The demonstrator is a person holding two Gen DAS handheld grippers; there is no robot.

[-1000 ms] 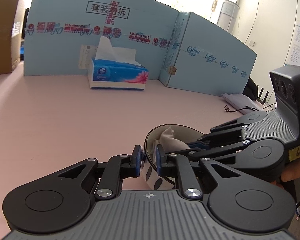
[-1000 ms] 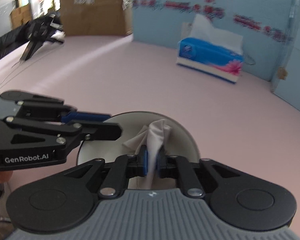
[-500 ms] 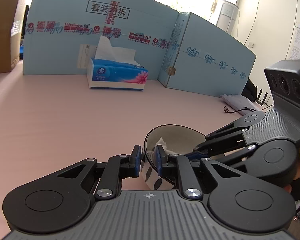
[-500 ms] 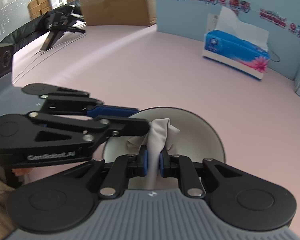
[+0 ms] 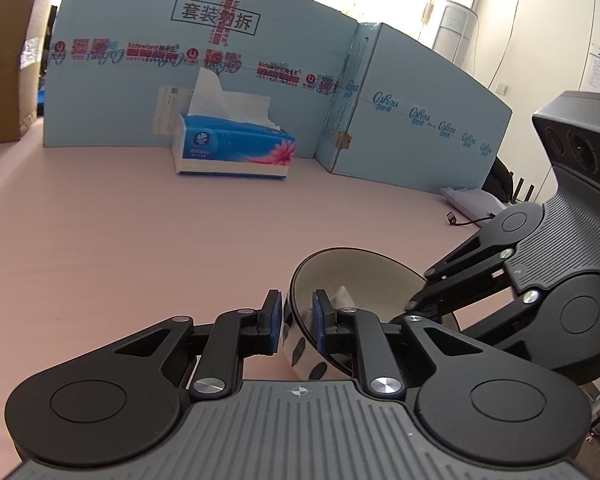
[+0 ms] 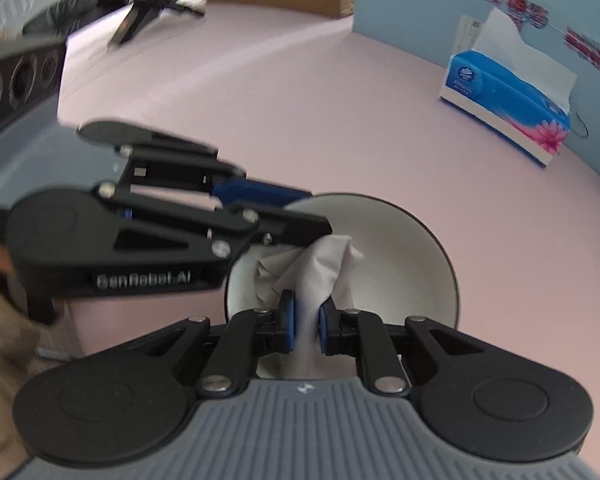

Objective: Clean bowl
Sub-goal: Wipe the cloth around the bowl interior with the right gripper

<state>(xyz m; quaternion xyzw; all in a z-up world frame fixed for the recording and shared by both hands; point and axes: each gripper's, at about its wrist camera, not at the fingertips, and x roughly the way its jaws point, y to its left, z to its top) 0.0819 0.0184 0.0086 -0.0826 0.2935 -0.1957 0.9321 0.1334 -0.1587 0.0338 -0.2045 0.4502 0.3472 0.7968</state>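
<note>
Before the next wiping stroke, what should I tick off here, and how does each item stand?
1. right gripper shut on the cloth: ok.
2. Cloth down inside the bowl: ok.
3. left gripper firm on the bowl's rim: cannot tell. One finger is outside the wall and one inside, but the jaws have just been opening a little.
4. Clearance between the two grippers: not ok. In the right wrist view the left gripper's inner finger ends right at the cloth.
5. Bowl clean: cannot tell. The bare inner wall shows no dirt, but the cloth hides the bottom.
</note>
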